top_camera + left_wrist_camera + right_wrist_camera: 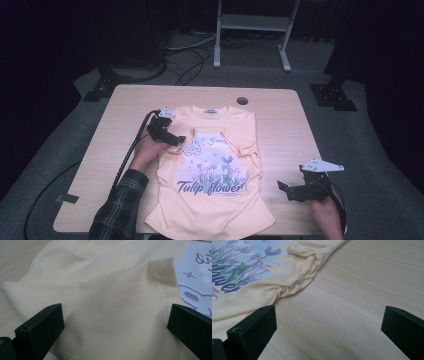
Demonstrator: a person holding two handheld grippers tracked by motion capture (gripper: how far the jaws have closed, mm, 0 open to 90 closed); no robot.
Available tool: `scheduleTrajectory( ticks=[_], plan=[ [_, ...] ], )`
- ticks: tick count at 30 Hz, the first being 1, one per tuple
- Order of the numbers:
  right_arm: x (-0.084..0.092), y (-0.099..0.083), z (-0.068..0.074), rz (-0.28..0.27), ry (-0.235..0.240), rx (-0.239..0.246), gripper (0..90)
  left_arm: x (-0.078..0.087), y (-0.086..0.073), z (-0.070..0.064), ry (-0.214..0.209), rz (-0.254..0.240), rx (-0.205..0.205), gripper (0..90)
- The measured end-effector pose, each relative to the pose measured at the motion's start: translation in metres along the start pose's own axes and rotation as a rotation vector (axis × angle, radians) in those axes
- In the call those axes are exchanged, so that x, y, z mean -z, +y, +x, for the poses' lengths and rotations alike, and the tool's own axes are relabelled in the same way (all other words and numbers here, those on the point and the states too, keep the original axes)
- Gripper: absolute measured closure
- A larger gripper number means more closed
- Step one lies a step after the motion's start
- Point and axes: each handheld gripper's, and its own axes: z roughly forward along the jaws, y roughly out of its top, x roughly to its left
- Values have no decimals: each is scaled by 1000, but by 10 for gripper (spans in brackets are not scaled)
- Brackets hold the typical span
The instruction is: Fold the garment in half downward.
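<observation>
From the high view, a pale yellow T-shirt [212, 170] lies face up on a wooden table [280, 125], both sleeves folded inward over the body. The left claw [172, 137] rests on the folded left sleeve near the collar. The right claw [290, 191] sits on bare wood, apart from the shirt's bunched right edge.

The left claw's own view adds the detail: its jaws stand wide apart, gripping nothing, with the folded sleeve [120, 302] flat between and just ahead of them.

The right claw's view shows its jaws equally wide and empty, the gathered side seam [297, 282] ahead and to its left.

Folding appears under way, sleeves done. The next move likely calls for the right claw to reach that rumpled edge and straighten it.
</observation>
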Motion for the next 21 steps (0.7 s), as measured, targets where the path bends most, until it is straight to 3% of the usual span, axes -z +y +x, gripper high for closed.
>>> scheduleTrajectory(
  ticks=[11, 21],
  plan=[
    [-18, 27, 1, 6, 48, 27, 0, 0, 0, -1, 9, 0, 11, 3],
    [-32, 45, -1, 18, 34, 30, 0, 0, 0, -1, 9, 1, 9, 2]
  ],
)
